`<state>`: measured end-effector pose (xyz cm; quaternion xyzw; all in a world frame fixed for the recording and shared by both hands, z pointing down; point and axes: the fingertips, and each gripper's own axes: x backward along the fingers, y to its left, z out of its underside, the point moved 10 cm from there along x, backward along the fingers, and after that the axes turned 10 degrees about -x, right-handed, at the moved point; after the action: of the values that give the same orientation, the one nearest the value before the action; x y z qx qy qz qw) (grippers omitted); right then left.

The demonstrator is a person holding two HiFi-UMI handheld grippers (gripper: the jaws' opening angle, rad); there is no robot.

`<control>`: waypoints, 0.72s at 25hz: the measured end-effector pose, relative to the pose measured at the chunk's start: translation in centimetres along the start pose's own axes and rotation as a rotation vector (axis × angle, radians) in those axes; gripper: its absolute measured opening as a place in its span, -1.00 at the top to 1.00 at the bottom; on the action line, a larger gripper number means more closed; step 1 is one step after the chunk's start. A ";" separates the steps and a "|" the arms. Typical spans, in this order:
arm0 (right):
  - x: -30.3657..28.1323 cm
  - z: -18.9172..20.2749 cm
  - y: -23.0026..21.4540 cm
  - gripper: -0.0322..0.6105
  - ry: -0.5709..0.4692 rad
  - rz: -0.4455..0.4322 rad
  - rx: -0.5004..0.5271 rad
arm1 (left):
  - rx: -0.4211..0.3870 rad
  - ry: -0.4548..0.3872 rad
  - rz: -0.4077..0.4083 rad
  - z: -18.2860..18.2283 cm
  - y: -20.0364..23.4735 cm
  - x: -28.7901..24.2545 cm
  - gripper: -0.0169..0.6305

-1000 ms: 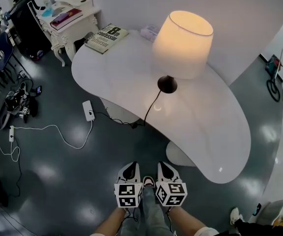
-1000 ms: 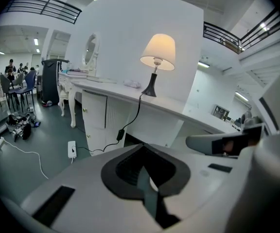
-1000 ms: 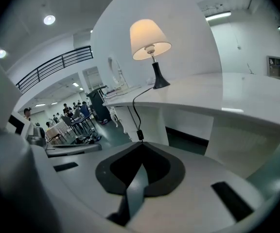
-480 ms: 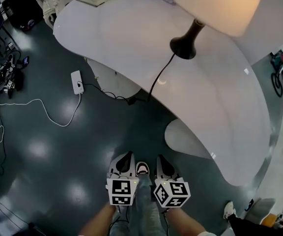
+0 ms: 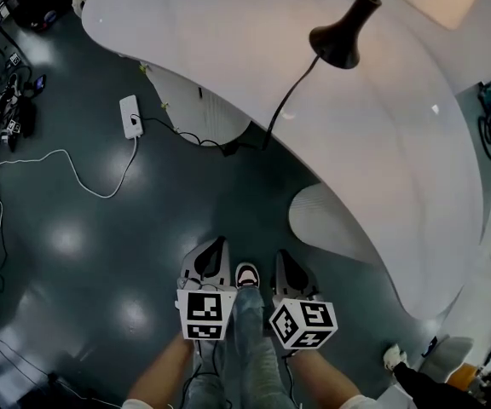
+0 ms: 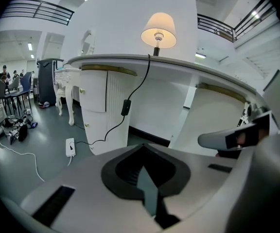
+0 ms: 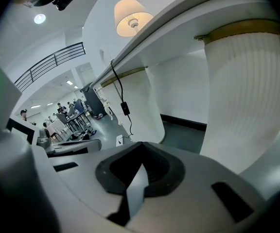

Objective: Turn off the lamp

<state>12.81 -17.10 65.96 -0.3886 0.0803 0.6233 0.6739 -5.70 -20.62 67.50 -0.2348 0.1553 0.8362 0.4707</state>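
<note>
- One white table (image 5: 399, 143) with a curved edge fills the upper right of the head view. It is the largest thing in sight.
- Two white fluted pedestals (image 5: 193, 102) carry it, one under each end.
- One lamp (image 5: 341, 41) stands on the tabletop near the far wall, well apart from both grippers. Its long axis is upright, with the dark round base on the table and the stem rising to a single pale shade (image 6: 159, 24) that points up. The shade glows, so the lamp is on.
- Two grippers are held low over the dark floor, side by side and apart. One is on each side of the person's leg and single visible shoe (image 5: 246, 274), and both point toward the table.
- The left gripper (image 6: 143, 154) has its jaws fully together with nothing between them.
- The right gripper (image 7: 141, 154) is the same, pressed closed and empty.
- Two marker cubes (image 5: 205, 315) show, one on each gripper.
- One black cord (image 5: 288, 100) runs from the lamp base over the table edge and down past the left pedestal.
- One white power strip (image 5: 130, 116) lies on the floor near that pedestal.
- One small dark block (image 6: 126, 107) hangs on the cord below the tabletop. It is probably an inline switch.
</note>
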 end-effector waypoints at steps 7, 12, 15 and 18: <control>-0.6 -0.7 0.2 0.90 -0.014 -0.005 -0.019 | -0.048 -0.037 -0.019 -1.1 0.5 -1.1 0.95; -1.3 -0.8 0.1 0.90 -0.012 -0.005 -0.028 | -0.032 -0.061 -0.013 -2.3 0.9 -2.3 0.93; -1.5 -1.0 0.1 0.90 -0.007 -0.005 -0.029 | 0.001 -0.061 -0.007 -2.5 1.2 -3.0 0.72; -1.6 -1.2 0.2 0.90 -0.005 -0.002 -0.028 | 0.001 -0.069 -0.004 -2.7 1.5 -3.4 0.58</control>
<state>12.77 -19.11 66.06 -0.3966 0.0697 0.6245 0.6692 -4.77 -25.13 67.11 -0.2058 0.1391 0.8428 0.4774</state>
